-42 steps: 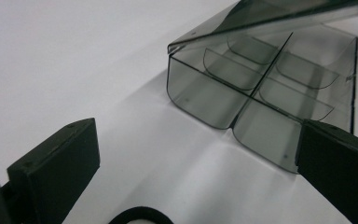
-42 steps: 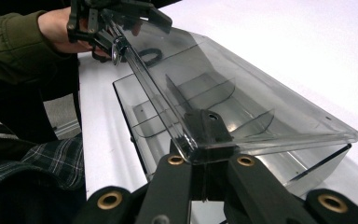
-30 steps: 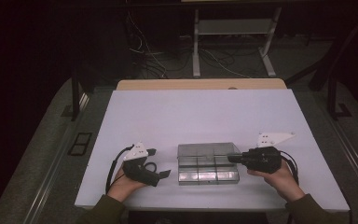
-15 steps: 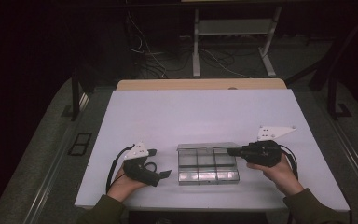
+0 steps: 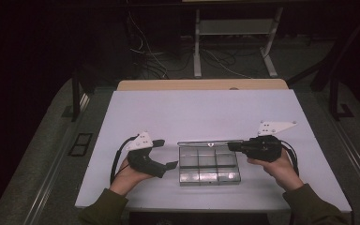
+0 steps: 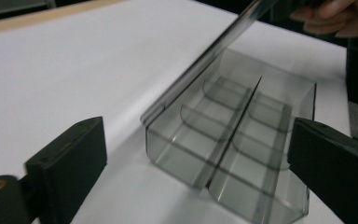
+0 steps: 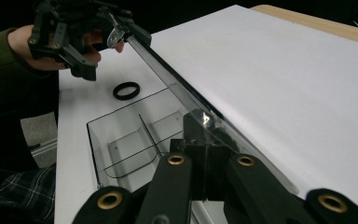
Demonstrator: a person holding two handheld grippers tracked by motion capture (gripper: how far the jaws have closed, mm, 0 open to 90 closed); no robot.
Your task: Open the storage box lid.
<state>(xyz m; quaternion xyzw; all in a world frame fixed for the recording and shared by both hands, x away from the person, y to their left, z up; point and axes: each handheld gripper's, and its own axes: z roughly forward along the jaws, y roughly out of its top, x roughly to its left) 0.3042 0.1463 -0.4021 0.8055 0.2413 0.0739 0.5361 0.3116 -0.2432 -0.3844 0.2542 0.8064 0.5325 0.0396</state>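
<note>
Fingers of my right gripper [image 5: 231, 146] are clamped on the lid [image 5: 208, 142] of the clear box [image 5: 209, 164]; in the right gripper view the 2 jaws pinch the lid's thin edge near its clasp [image 7: 206, 118], and the lid runs away from me as a long tilted strip. On my left gripper [image 5: 165, 153] the jaws stand wide apart, grasping nothing, just beside the box's left end. From the left gripper view I see both black pads [image 6: 70, 161] flanking the box, apart from it, with the lid raised along its far side. I count 6 compartments, 2 rows of 3, all bare. It sits on the white table [image 5: 206, 112], near the front edge, between my hands. A black ring [image 7: 126, 90] lies on the table beside the box in the right gripper view.
</note>
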